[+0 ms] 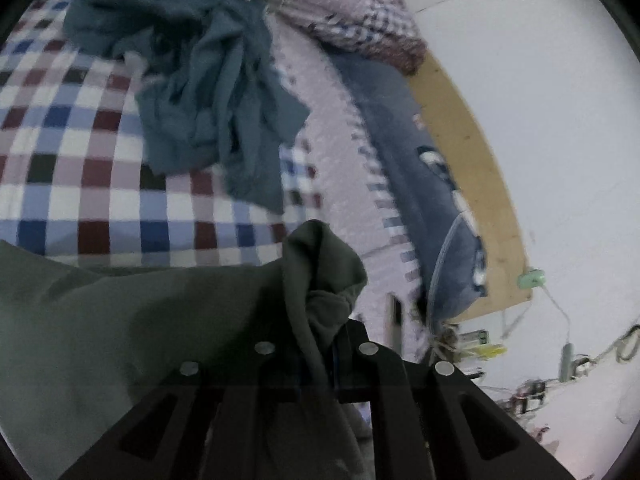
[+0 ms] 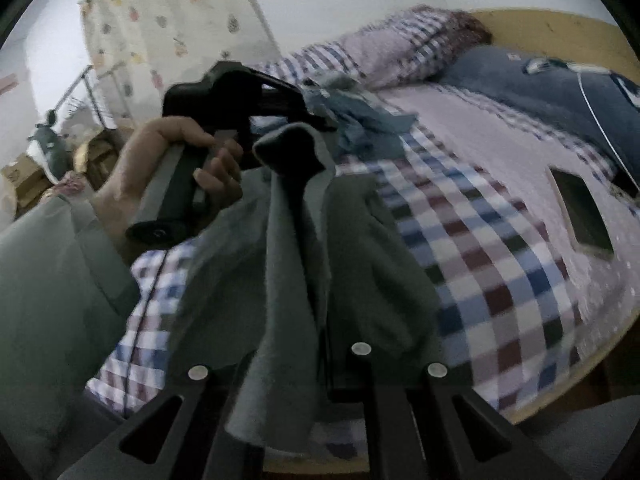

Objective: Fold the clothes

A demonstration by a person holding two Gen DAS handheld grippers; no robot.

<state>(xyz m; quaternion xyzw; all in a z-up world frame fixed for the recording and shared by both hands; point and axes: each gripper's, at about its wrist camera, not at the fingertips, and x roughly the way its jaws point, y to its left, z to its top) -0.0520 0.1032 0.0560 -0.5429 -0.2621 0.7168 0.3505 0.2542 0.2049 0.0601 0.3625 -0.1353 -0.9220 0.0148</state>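
A grey-green garment [image 1: 100, 320] hangs stretched between both grippers above the checked bed. My left gripper [image 1: 320, 354] is shut on a bunched corner of it, and the cloth covers the left finger. In the right wrist view a hand holds that left gripper [image 2: 314, 122], which pinches the garment's top corner [image 2: 296, 148]. My right gripper [image 2: 316, 368] is shut on another edge of the garment [image 2: 280, 300], whose folds drape over its left finger. A crumpled teal garment [image 1: 208, 80] [image 2: 360, 124] lies on the bed beyond.
The bed has a checked sheet [image 1: 80, 168] [image 2: 500, 280], a checked pillow [image 1: 352, 12] and a dark blue blanket [image 1: 408, 152] by the wooden headboard [image 1: 472, 152]. A dark flat tablet-like thing [image 2: 580, 208] lies on the bed at right. The person's sleeve [image 2: 48, 288] is at left.
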